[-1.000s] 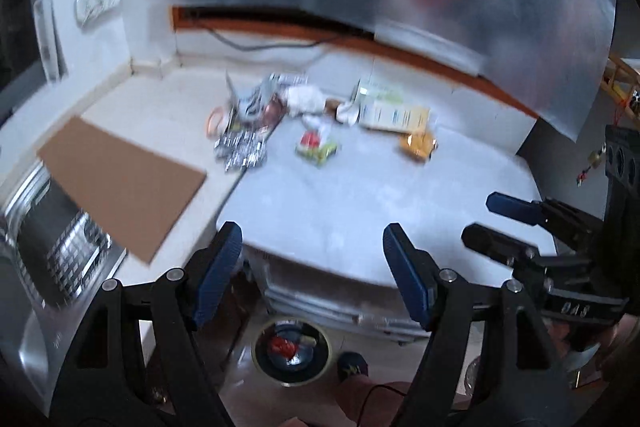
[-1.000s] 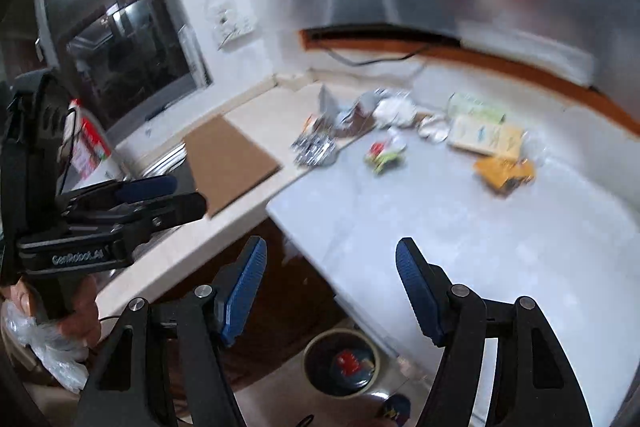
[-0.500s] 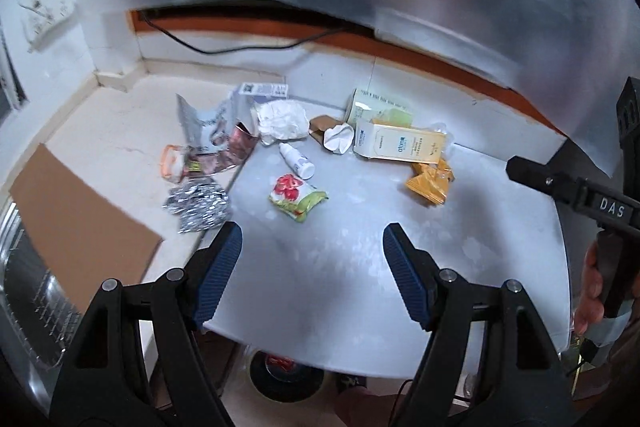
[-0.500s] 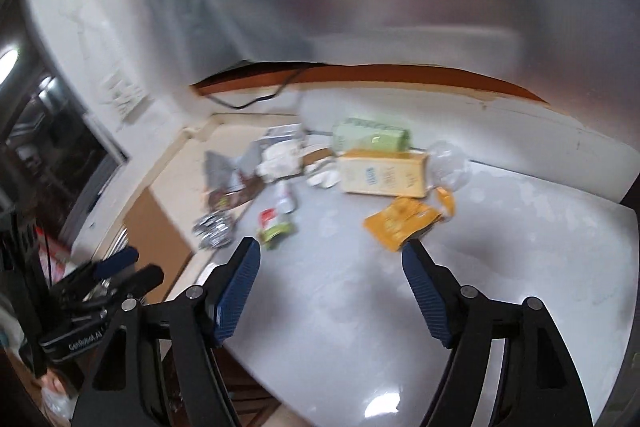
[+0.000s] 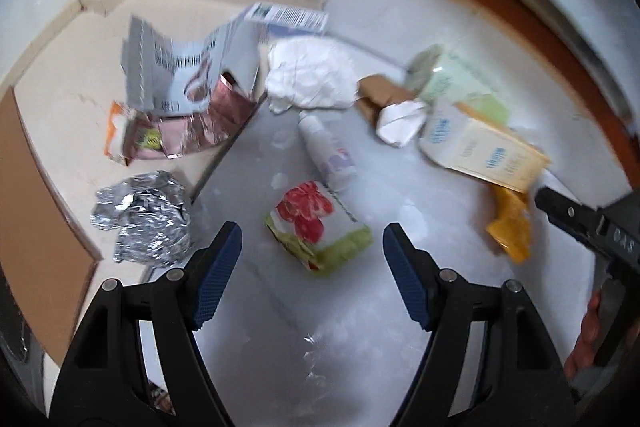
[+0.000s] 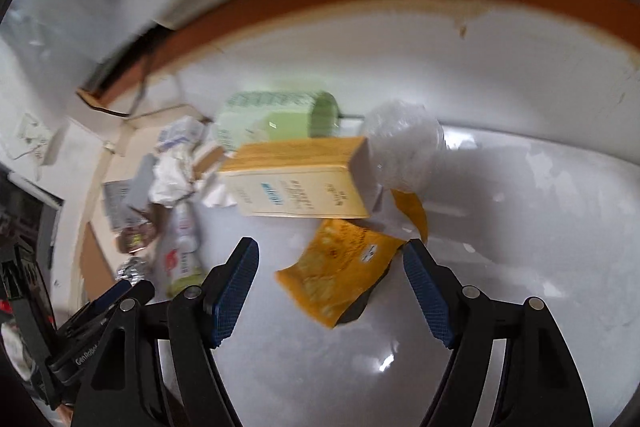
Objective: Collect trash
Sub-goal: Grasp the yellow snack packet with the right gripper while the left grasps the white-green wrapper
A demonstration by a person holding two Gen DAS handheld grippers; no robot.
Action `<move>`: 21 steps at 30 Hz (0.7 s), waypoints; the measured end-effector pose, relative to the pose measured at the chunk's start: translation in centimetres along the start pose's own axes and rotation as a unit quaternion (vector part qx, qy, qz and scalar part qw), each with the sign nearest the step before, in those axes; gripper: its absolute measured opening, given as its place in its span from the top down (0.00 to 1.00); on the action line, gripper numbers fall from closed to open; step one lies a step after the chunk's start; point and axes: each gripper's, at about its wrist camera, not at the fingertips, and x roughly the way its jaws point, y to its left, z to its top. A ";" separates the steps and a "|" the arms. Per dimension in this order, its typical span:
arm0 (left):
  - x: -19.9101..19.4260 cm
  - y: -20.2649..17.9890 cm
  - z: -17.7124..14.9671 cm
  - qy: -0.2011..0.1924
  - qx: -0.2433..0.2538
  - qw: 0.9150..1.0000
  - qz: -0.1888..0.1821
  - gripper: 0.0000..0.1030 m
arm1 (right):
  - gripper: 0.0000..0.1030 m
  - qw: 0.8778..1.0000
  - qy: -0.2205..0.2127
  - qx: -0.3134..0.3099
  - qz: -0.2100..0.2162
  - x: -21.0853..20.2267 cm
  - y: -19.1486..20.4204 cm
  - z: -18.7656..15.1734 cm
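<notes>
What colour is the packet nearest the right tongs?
Yellow-orange packet, clearest in the right wrist view.

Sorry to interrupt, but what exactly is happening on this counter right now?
A person with a gripper in each hand is collecting trash from a white counter. Nothing is picked up yet. The left gripper is open and lined up with a red-and-green wrapper. The right gripper is open, with a yellow packet between its fingers. Foil, crumpled paper and a cream box lie untouched.
</notes>
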 end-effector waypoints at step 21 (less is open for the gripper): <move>5.2 -1.0 -0.8 0.032 -0.022 0.999 0.020 0.63 | 0.58 0.996 0.019 -0.080 -0.046 4.4 1.1 -4.1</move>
